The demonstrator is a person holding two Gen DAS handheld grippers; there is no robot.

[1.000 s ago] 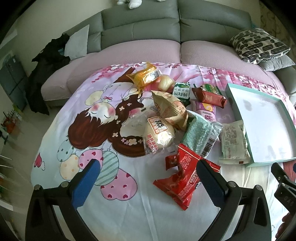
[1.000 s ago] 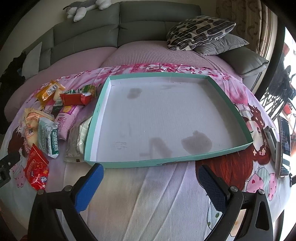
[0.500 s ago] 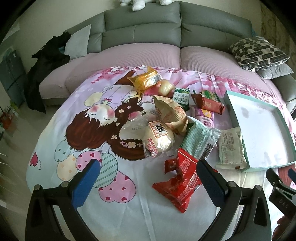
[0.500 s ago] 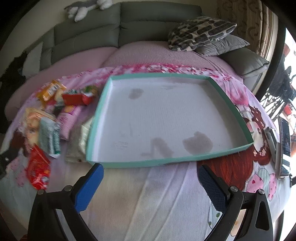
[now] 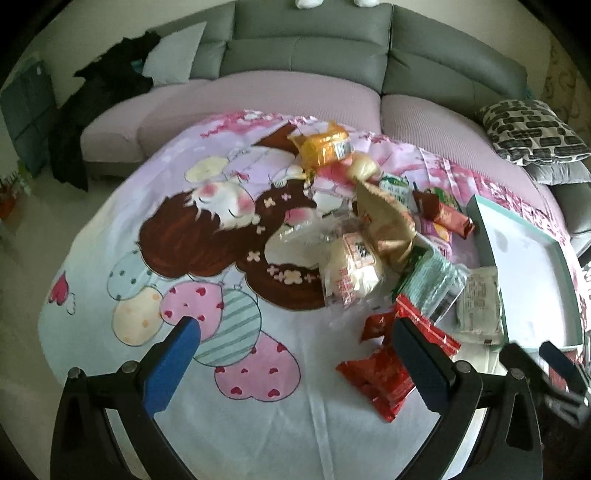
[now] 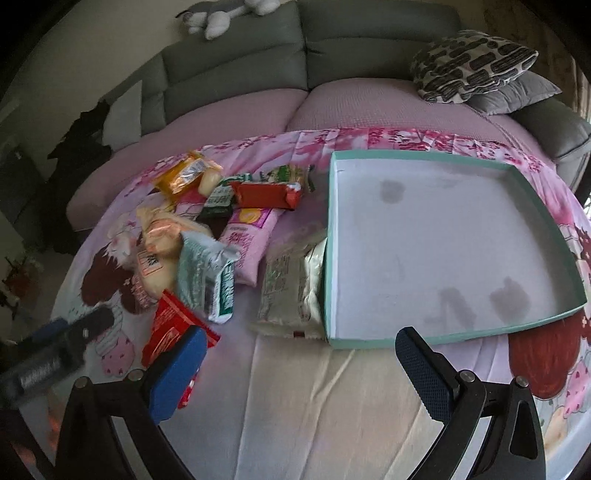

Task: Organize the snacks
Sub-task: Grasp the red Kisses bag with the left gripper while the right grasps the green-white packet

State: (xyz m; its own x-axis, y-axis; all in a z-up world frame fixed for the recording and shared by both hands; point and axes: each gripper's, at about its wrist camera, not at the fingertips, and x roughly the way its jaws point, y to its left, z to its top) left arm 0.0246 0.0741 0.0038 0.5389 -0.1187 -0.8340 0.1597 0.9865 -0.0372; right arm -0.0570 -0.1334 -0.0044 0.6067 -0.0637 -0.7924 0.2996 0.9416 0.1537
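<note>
Several snack packets lie heaped on a cartoon-print cloth: a red packet [image 5: 391,365] nearest, a green-white packet [image 5: 432,284], a wrapped bun [image 5: 351,273], an orange packet [image 5: 325,147]. A pale flat packet [image 6: 291,284] rests against the left wall of the empty teal tray [image 6: 328,258]. My left gripper [image 5: 295,362] hovers open above the cloth, its right finger over the red packet [image 6: 173,332]. My right gripper [image 6: 299,369] is open, in front of the tray's near left corner. Both hold nothing. The teal tray [image 5: 484,236] shows at the right in the left wrist view.
A grey sofa [image 5: 306,44] with pink seat cushions curves behind the table. A patterned pillow [image 6: 472,62] lies at the back right, dark clothing [image 5: 96,110] hangs at the left, a plush toy [image 6: 221,14] sits on the sofa back.
The right gripper has swung left, so the snack pile now fills its left half. The left gripper has pulled back slightly and turned left. Both stay open.
</note>
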